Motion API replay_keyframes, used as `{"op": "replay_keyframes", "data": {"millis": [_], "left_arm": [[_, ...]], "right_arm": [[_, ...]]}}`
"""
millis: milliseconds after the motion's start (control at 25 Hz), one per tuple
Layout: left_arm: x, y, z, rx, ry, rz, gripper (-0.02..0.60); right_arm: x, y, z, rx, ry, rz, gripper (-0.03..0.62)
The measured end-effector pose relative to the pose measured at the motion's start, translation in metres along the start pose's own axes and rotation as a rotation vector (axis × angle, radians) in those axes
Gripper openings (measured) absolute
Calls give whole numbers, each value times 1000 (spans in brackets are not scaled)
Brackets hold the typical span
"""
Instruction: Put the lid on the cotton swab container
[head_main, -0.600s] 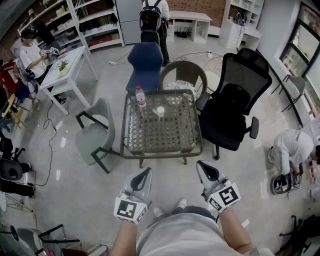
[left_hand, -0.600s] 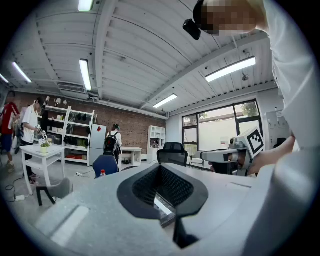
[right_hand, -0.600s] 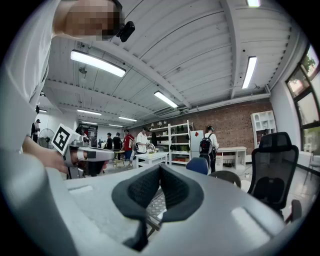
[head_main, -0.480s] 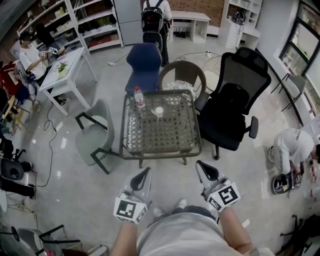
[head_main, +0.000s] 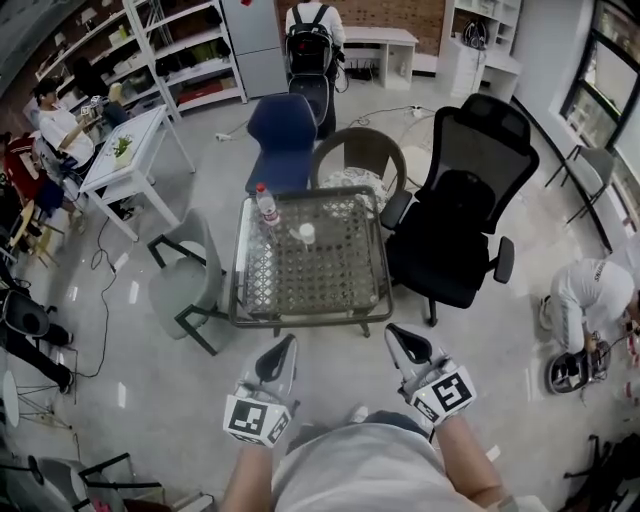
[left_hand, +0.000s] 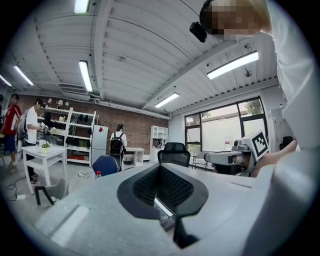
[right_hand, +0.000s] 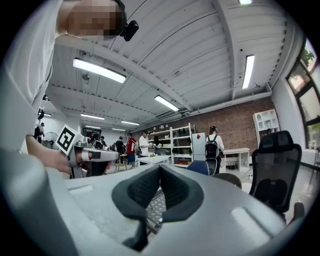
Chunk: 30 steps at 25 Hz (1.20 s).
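A small white container (head_main: 307, 234) stands on the glass-topped wicker table (head_main: 350, 290), next to a clear bottle with a red cap (head_main: 267, 205). I cannot make out a separate lid at this distance. Both grippers are held level in front of the person's body, well short of the table. In the head view the left gripper (head_main: 286, 346) and the right gripper (head_main: 395, 336) both have their jaws together, with nothing in them. In the left gripper view the left gripper (left_hand: 162, 192) shows padded jaws meeting, and the right gripper (right_hand: 159, 192) looks the same in its own view.
A black office chair (head_main: 460, 225) stands right of the table, a grey chair (head_main: 185, 285) left of it, and a blue chair (head_main: 283, 140) and a wicker chair (head_main: 358, 155) behind it. A person with a backpack (head_main: 310, 45) stands further back. Another person crouches at the right (head_main: 585, 295).
The table and chairs have shifted left and slightly down in the head view as the person moves closer. Both grippers keep their place in front of the body.
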<state>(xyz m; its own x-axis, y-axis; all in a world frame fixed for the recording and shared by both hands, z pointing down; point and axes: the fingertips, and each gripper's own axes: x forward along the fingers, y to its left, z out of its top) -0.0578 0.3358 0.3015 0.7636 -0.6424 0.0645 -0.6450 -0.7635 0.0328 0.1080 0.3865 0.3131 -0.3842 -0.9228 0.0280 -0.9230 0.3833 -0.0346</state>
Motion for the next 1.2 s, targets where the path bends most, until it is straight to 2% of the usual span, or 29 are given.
{"op": "replay_keyframes", "data": {"millis": [160,360,560,800,1200], "left_arm": [[17,-9,-5,-3,15,16,8],[39,-17,-17,41,54,4,8],[61,-5,-26,50,70,-9,8],[101,32,-31,46,75,-39,8],[168,135,-35,-5,89,-81,8]], "right_arm": [[-12,-19,-6,13,2,3,3],[-20,-32,-18,-52,26,5,3],[-7,-55,-31,3,44,-35,3],[38,-80,-27,-24,53,-78,3],[159,-105,-32,-39,127,-96,4]]}}
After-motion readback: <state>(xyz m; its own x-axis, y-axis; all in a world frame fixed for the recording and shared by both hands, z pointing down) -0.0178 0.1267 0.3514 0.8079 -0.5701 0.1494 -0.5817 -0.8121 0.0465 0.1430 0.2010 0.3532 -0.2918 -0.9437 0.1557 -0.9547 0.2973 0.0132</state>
